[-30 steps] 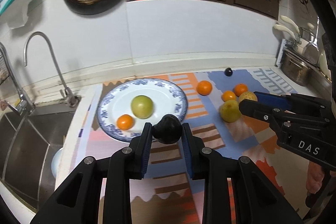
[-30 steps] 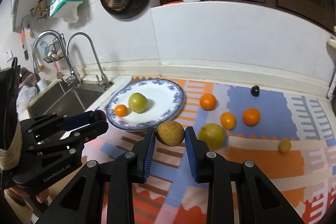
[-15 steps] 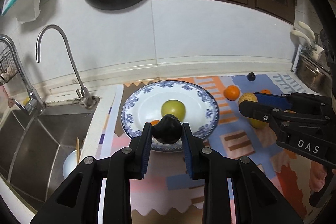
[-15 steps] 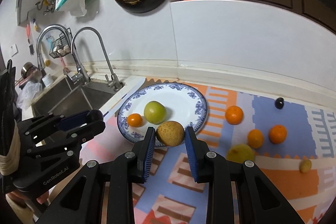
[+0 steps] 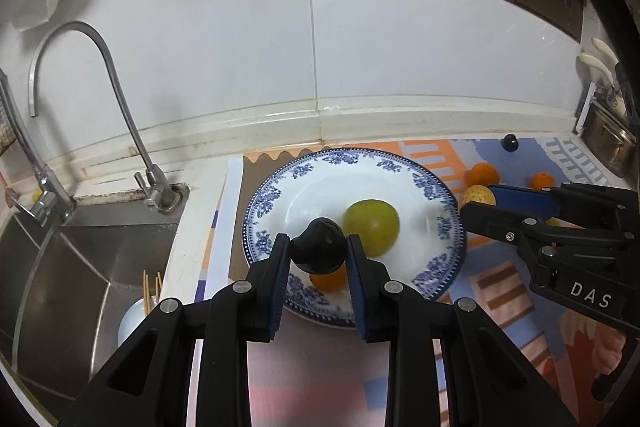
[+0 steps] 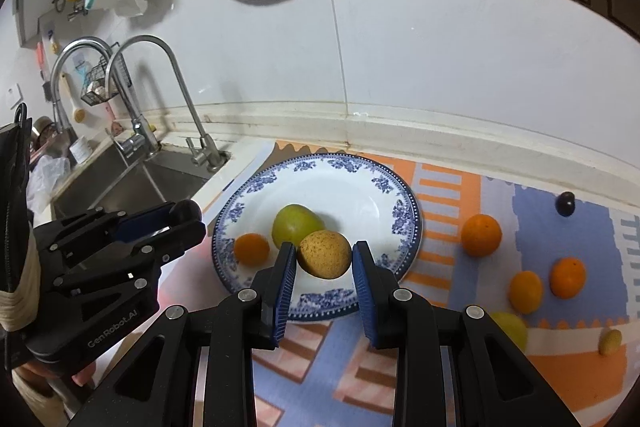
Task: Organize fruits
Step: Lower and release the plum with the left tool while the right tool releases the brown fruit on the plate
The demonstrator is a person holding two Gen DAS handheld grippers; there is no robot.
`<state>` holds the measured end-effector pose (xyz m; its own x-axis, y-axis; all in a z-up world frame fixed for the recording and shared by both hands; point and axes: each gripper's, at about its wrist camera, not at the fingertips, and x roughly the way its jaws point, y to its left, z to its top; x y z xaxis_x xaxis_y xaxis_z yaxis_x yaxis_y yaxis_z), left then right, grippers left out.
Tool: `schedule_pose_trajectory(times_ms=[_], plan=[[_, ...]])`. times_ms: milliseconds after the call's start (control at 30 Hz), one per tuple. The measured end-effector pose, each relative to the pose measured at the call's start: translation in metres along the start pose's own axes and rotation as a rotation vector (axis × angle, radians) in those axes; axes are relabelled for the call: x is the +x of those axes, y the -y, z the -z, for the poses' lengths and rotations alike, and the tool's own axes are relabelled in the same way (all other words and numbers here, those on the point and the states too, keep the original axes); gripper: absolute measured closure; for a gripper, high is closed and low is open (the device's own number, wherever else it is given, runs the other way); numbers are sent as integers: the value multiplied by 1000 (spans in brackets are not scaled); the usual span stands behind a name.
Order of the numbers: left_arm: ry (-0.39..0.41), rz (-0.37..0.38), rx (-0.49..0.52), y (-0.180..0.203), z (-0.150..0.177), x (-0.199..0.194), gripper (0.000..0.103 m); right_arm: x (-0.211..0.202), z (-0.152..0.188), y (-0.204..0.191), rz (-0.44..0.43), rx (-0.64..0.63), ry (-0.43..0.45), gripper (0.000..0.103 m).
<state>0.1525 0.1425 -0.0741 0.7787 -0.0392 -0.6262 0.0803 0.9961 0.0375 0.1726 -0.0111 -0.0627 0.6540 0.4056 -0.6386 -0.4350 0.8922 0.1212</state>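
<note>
Both tongs [image 5: 318, 259] [image 6: 324, 267] clamped, angled downward

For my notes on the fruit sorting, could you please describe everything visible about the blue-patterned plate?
The plate is round, white and glossy, apparently ceramic, with a blue floral rim. It lies flat on the patterned mat beside the sink. A green fruit and a small orange rest on it. No claw visibly touches it.

My work surface is a white kitchen counter [image 6: 256, 151] beside a steel sink [image 5: 100, 259]. A patchwork mat [image 6: 560, 211] of orange, blue and pink covers it. On the mat rest a blue-rimmed plate [image 6: 404, 211], three loose oranges [image 6: 481, 235], a dark plum [image 6: 565, 203], a yellow-green fruit [image 6: 512, 327] and a small yellow one [image 6: 609, 341].
</note>
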Motion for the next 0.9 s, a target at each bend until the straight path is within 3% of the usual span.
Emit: schedule_pose_trajectory(times_ms=[333, 700, 833, 900], plan=[[-49, 3, 32, -6, -7, 40, 75, 40, 1, 12, 17, 38, -71, 73], [-80, 11, 37, -8, -2, 58, 75, 60, 2, 13, 15, 39, -101, 73], [-76, 4, 30, -9, -1, 57, 61, 60, 2, 14, 20, 44, -99, 72], [-69, 2, 26, -9, -1, 54, 60, 58, 2, 14, 18, 39, -93, 70]])
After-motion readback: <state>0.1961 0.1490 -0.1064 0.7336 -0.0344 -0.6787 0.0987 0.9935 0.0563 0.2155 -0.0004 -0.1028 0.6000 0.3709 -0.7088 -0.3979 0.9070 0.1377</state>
